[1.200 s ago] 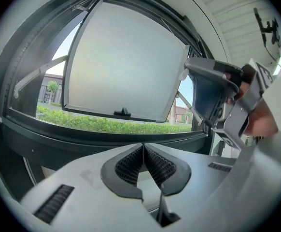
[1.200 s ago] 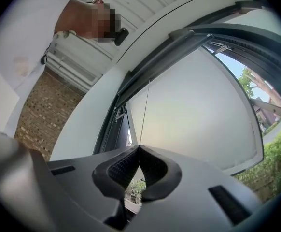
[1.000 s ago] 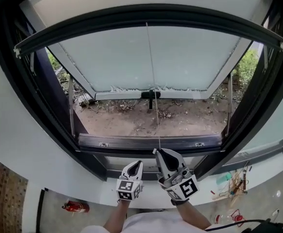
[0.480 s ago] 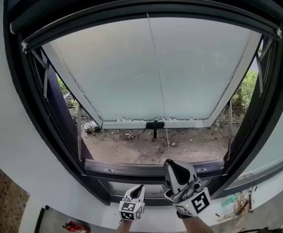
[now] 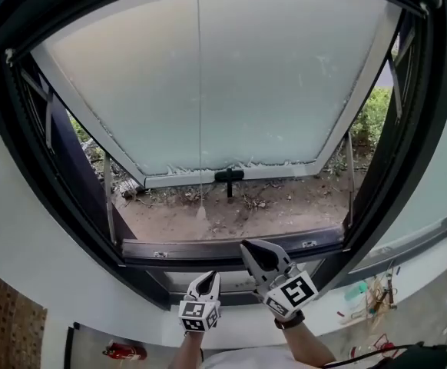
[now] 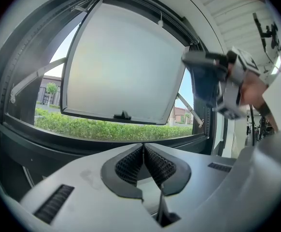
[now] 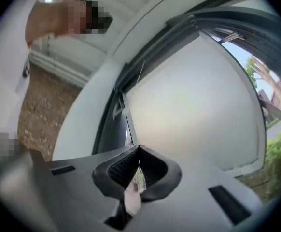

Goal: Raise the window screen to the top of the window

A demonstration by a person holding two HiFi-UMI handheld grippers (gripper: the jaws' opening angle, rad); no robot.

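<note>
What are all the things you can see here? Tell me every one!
window pane: one, frosted white, swung open outward, middle.
window frame: one, dark, around the opening.
handle: one, black, on the pane's bottom edge.
pull cord: one, thin and pale, hanging in front of the pane, left of the handle.
bushes: a patch, green, outside at right.
soil: one stretch, brown, outside below the pane.
red object: one, red, floor at lower left; too small to name.
clutter: several bits, mixed colours, floor at lower right.
left claw: one, white with black-marked cube, below the frame, shut and empty.
right claw: one, same colours, beside it, shut on a white bit I cannot identify.
</note>
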